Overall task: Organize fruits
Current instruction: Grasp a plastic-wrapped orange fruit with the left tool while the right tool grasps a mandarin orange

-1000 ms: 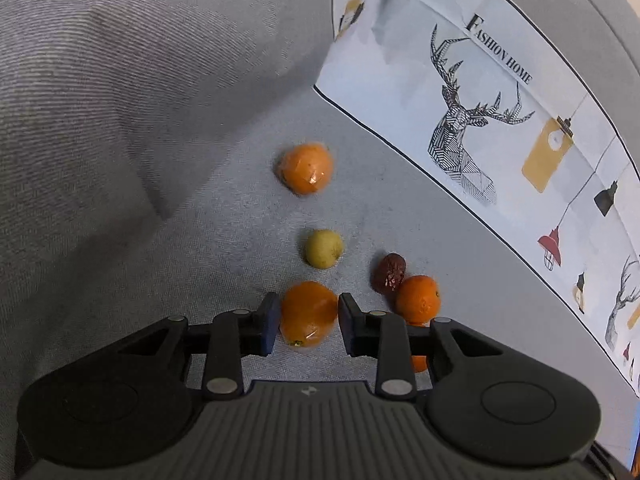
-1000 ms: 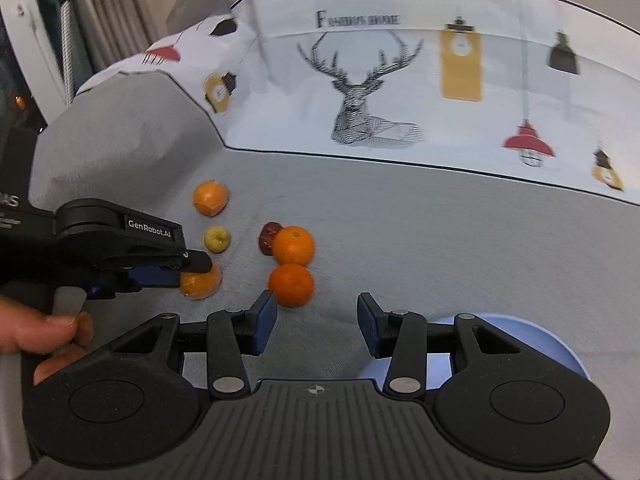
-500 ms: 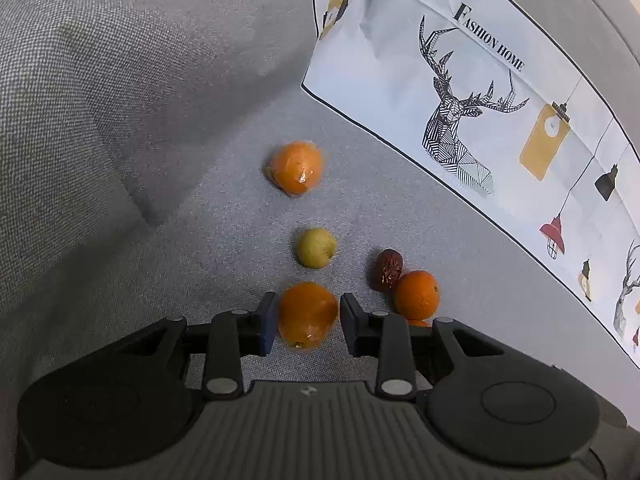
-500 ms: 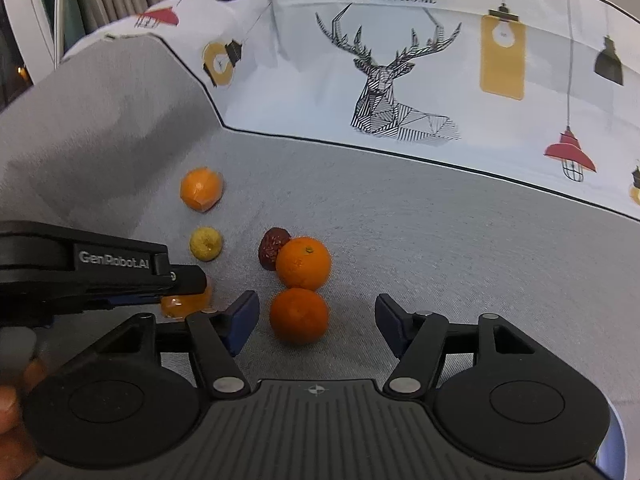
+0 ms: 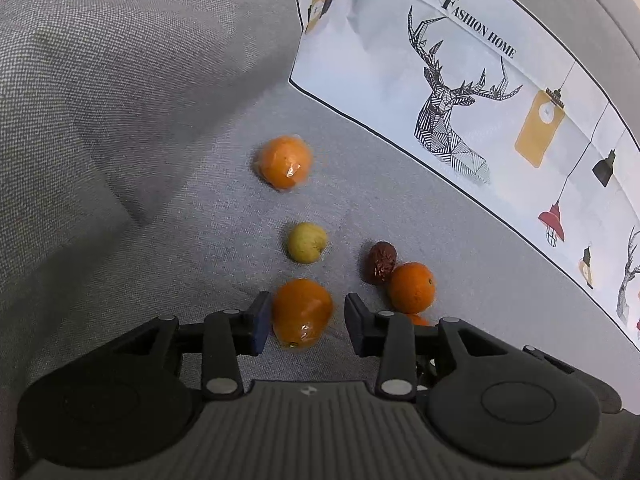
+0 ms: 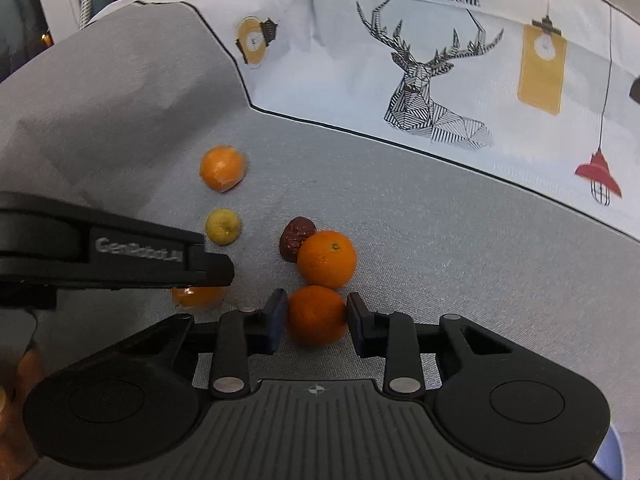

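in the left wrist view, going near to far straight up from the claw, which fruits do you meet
orange between the left claw's fingers → small yellow-green fruit → wrapped orange

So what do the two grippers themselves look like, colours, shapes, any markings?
Both are matte black plastic. The left gripper and right gripper each have two fingers with dark blue pads, silver pivot pins, round housings either side and a ribbed grey panel with a small logo. Seen side-on from the right wrist, the left gripper's body carries pale "GenRobot.AI" lettering. No cables or sleeves show.
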The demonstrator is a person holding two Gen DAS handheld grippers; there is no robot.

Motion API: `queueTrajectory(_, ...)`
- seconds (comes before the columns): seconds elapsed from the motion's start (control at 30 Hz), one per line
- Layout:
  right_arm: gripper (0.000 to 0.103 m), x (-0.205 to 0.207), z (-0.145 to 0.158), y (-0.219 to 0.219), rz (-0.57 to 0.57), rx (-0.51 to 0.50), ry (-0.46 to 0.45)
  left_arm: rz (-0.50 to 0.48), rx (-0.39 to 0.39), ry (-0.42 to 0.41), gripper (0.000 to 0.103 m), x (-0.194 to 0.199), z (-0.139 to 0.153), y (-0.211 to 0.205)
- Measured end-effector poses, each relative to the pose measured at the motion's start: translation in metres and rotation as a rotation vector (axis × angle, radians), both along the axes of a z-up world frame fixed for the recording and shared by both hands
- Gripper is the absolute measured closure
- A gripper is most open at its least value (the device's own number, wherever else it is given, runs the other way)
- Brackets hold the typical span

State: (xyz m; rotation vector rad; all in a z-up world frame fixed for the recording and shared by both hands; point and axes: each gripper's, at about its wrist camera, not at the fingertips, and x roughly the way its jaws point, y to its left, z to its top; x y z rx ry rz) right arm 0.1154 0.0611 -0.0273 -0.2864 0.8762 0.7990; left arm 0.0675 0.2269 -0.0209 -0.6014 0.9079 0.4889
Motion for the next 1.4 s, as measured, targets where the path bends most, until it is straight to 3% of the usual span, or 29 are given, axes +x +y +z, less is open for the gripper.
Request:
queueTrajectory(0.1, 0.070, 0.000, 0.002, -0.002, 0.005, 0.006, 0.005, 0.002, 0.000, -0.002, 0.061, 0.000, 0.000, 0.000)
queueTrajectory(0.23, 0.070, 0.000, 0.008, -0.004, 0.001, -0.002, 0.004, -0.002, 0.021, -0.012, 0.070, 0.000, 0.003, 0.000)
queueTrajectory(0.57, 0.069, 0.000, 0.000, -0.003, 0.025, -0.079, 0.020, -0.033, 0.023, -0.001, 0.069, 0.005, 0.000, -0.006)
queueTrajectory(1.07, 0.064, 0.000, -0.003, -0.003, 0.022, -0.074, 0.008, -0.048, 0.021, 0.003, 0.068, 0.007, -0.002, -0.007)
queueTrajectory(1.4, 0.067, -0.002, -0.005, -0.002, 0.049, -0.080, 0.015, -0.061, 0.029, 0.004, 0.068, 0.008, -0.002, -0.010)
